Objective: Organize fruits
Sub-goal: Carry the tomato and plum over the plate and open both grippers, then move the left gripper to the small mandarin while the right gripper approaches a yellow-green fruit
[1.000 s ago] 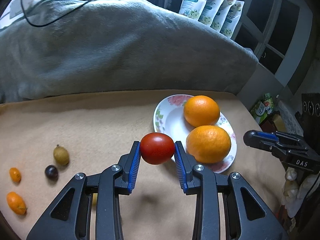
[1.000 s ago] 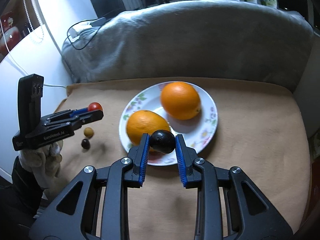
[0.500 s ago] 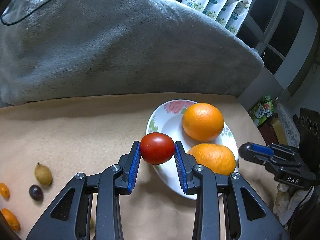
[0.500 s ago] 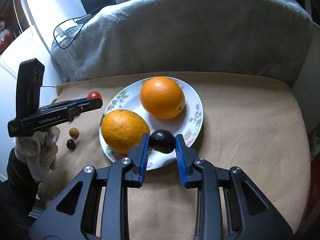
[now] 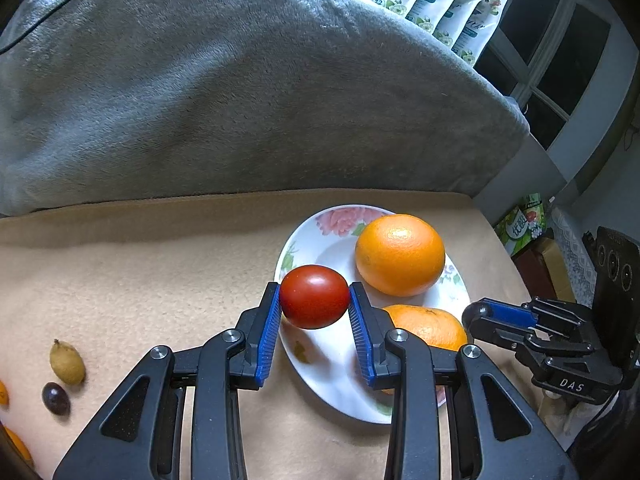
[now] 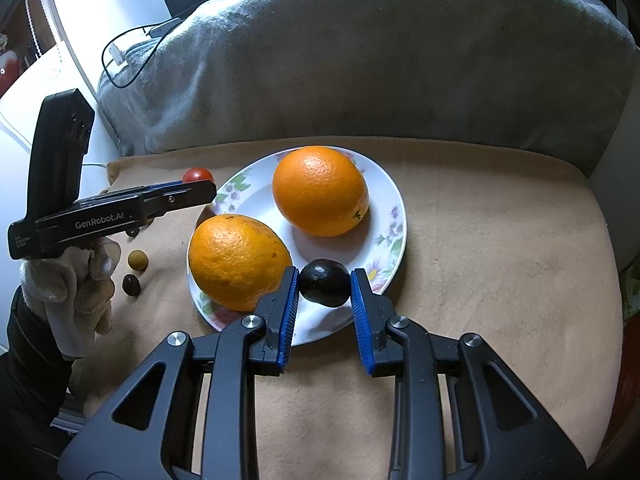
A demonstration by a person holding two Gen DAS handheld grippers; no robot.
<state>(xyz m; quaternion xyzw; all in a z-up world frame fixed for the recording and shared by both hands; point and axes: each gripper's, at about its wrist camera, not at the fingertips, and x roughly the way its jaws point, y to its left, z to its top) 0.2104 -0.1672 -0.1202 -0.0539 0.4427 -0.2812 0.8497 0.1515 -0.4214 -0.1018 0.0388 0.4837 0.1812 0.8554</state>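
Left gripper (image 5: 314,304) clamps round red tomato (image 5: 314,296) over near-left rim of white floral plate (image 5: 316,236). Right gripper (image 6: 325,294) clamps small dark round fruit (image 6: 324,288) above plate's near edge. 2 large oranges (image 6: 320,190) (image 6: 238,260) on plate. Grey blanket (image 5: 240,92) behind. Small fruits (image 5: 66,362) at left on beige cloth (image 5: 140,280), partly cut off.

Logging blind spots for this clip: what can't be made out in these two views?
- Left wrist view: near orange partly hidden by the left gripper and its tomato.
- Same view: orange fruit cut off at the left edge.
- Right wrist view: dark fruit too dark to identify; whether it touches the plate is unclear.
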